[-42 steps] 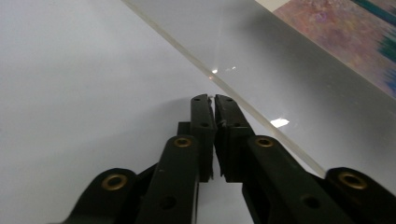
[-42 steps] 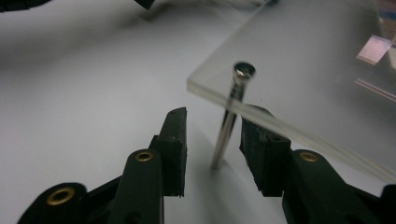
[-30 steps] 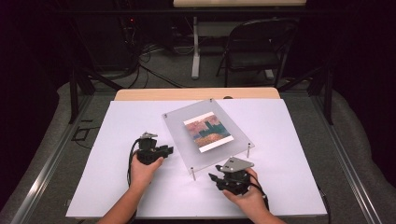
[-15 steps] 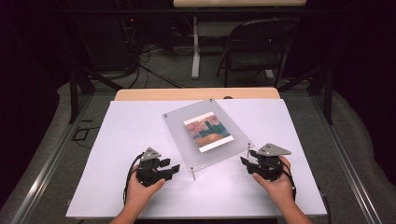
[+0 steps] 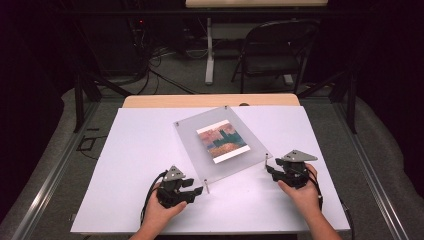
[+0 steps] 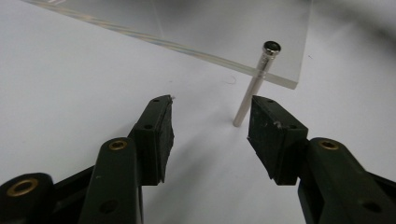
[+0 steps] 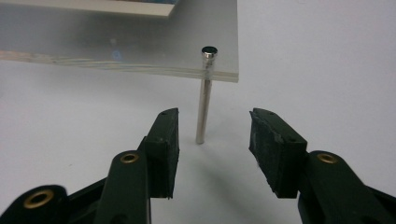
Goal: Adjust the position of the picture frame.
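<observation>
Left gripper is held near the front edge of the white worktop, its jaws spread apart with nothing between them; they have just been opening. Just beyond the jaw tips, slightly toward the right-hand jaw, a thin metal leg is seen standing upright on the worktop, untouched by either pad. This leg carries the near corner of a clear acrylic panel, which is raised above the worktop beyond the jaws.

Right gripper is likewise held with jaws apart and empty, these too having just been opening. A second metal leg is seen ahead of the gap, nearer the left-hand jaw and clear of both. Farther off, a coloured picture is mounted in the middle of the panel.
</observation>
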{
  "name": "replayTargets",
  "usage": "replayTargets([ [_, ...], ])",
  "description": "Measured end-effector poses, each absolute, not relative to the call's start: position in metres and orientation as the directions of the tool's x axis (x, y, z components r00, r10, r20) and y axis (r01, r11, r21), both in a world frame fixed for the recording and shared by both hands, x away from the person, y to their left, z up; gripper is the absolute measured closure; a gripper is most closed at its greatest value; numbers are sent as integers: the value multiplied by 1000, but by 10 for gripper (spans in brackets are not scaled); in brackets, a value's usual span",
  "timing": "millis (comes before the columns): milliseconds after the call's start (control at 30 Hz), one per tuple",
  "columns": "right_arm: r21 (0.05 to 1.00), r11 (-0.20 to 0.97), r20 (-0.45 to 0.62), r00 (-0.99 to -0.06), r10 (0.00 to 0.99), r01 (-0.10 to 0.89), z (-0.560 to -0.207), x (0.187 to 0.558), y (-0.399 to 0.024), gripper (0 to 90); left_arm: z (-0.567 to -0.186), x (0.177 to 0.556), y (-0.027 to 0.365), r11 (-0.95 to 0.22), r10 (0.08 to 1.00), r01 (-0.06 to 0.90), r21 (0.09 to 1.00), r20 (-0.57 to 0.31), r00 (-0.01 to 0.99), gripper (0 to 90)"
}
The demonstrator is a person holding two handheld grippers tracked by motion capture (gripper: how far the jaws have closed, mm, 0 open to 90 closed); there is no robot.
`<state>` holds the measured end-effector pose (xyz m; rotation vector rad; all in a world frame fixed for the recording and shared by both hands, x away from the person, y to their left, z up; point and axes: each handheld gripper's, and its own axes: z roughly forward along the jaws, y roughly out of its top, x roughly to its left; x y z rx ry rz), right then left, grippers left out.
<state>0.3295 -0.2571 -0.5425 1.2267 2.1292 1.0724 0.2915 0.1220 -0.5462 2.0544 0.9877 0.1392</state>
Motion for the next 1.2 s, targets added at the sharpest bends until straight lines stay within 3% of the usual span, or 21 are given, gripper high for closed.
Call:
replayTargets([
  [433, 793, 328, 1, -539, 842, 514, -554, 350, -244, 759, -553, 295, 96, -328, 680, 590, 738, -249, 690, 732],
  [633, 800, 325, -1, -540, 842, 505, -555, 351, -242, 798, -554, 296, 91, -337, 673, 583, 739, -244, 698, 837],
  [733, 800, 298, 30, -532, 846, 520, -555, 352, -245, 847, -553, 295, 90, -358, 678, 567, 742, -212, 704, 847],
  [1200, 796, 292, 71, -560, 825, 531, -554, 348, -243, 856, -551, 298, 101, -350, 681, 593, 725, -237, 693, 849],
])
